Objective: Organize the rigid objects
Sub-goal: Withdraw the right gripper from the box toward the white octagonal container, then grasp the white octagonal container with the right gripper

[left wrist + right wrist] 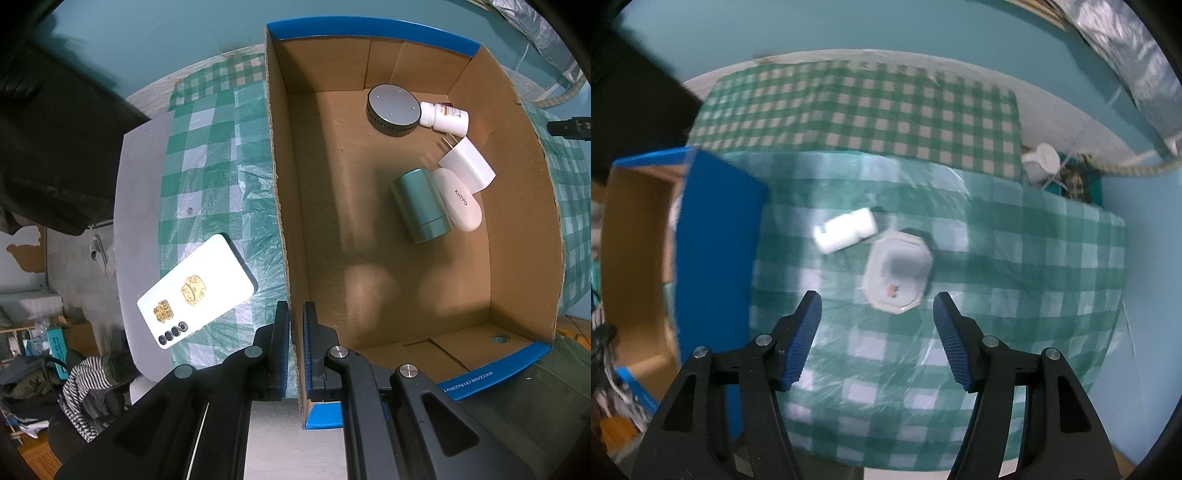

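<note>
My left gripper (295, 325) points down and is shut on the left wall of the open cardboard box (284, 184). Inside the box lie a round black disc (393, 107), a white pill bottle (445, 117), a white plug (467, 166), a white oval case (460, 201) and a teal cylinder (421, 205). A white phone (197, 291) lies face down on the checked cloth left of the box. My right gripper (877, 321) hangs open above the cloth, nothing between its pads. Just beyond it sit a white octagonal container (897, 273) and a small white packet (846, 230).
The box's blue outer wall (716, 240) stands to the left in the right wrist view. A white cup (1041, 162) sits at the far right table edge. The green checked cloth (923, 369) covers the table. Clutter and striped fabric (85, 384) lie on the floor below the table's left edge.
</note>
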Available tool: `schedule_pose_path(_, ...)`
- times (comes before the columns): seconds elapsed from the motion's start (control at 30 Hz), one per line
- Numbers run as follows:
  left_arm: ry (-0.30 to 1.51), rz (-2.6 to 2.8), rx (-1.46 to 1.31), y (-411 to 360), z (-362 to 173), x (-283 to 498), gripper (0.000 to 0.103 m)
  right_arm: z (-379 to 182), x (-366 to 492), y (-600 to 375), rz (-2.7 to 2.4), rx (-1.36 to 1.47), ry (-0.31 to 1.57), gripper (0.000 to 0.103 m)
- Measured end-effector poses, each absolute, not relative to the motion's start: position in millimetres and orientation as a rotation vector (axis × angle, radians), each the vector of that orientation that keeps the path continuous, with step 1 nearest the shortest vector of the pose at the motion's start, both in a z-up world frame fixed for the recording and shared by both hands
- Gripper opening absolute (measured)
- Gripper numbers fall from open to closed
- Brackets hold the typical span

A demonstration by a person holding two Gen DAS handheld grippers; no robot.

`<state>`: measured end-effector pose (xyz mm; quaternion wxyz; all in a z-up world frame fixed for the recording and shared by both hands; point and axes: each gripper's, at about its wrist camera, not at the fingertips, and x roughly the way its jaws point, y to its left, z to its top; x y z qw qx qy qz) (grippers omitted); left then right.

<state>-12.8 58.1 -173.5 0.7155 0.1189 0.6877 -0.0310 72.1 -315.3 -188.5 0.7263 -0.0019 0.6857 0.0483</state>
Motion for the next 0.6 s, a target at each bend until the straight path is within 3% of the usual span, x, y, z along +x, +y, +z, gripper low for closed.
schedule_pose_path(0.6, 1.521, -0.052, 0.254, 58, -174, -15, 0.005, -247, 91, -330, -0.009, 0.089, 1.596, 0.063)
